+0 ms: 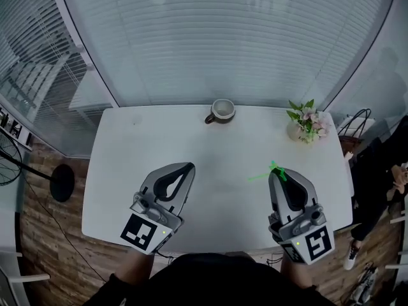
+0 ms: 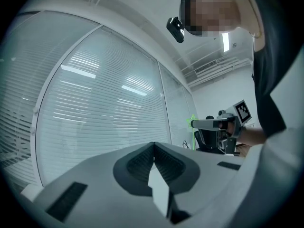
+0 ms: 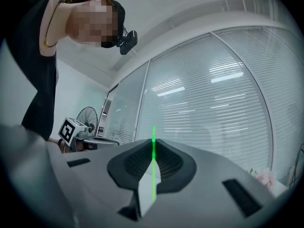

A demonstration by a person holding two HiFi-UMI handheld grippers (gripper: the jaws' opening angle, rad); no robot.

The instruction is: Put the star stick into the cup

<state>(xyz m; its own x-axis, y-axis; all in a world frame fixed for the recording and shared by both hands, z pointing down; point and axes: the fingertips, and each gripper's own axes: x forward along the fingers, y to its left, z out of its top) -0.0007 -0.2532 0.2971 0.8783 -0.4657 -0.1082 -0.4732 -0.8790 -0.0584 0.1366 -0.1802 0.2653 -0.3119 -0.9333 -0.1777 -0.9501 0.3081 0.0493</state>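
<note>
Pinched by the right gripper (image 1: 276, 171), seemingly near its end, the star stick (image 1: 260, 176) may swivel and miss the far-edge cup (image 1: 222, 110).

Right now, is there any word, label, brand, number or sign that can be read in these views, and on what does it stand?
No readable text in any view.
left gripper: its cube bears a black-and-white square marker, a pattern only, no letters or digits.
right gripper: the same kind of marker on its cube, no letters or digits.
cup: plain, no print or logo to be seen.
</note>
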